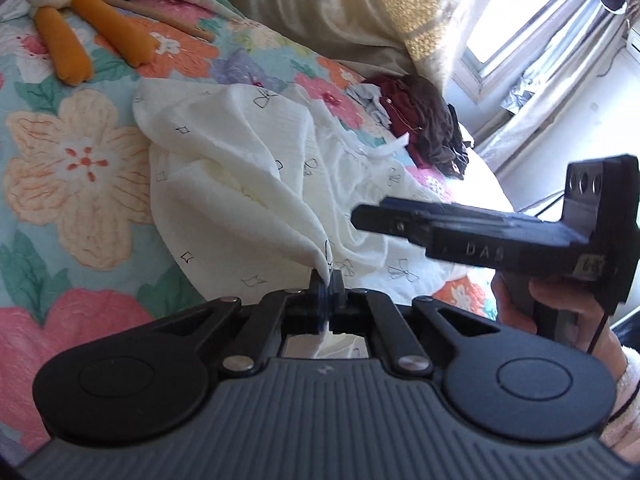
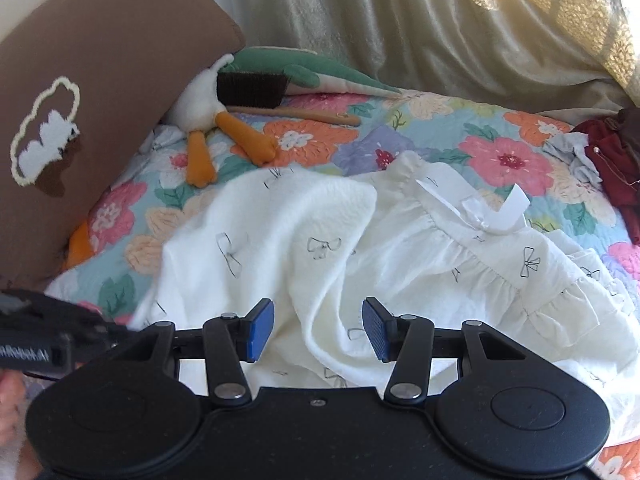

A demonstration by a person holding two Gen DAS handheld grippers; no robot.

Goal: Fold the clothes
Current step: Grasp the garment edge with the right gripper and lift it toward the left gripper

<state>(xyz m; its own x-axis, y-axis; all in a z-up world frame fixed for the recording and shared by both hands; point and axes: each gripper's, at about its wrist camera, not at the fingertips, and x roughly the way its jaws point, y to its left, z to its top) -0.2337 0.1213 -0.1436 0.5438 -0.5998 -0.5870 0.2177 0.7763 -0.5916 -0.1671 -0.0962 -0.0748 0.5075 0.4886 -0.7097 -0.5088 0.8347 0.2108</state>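
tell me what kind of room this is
Most likely a bedroom: the white garment lies on a floral quilt spread like a bed cover, a stuffed toy rests near a brown pillow, and curtains hang behind.

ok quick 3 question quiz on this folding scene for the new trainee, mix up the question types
1. True or false: the left gripper is shut on a fold of the white garment.
2. Multiple choice: how do the right gripper jaws stand? A. shut on the garment. B. open above the garment, pinching nothing. C. shut on the brush.
3. Short answer: what lies at the far right edge of the floral quilt?

Key
1. True: cloth is pinched between its closed pads.
2. B
3. A crumpled pile of dark red and brown clothes, apart from the white garment.
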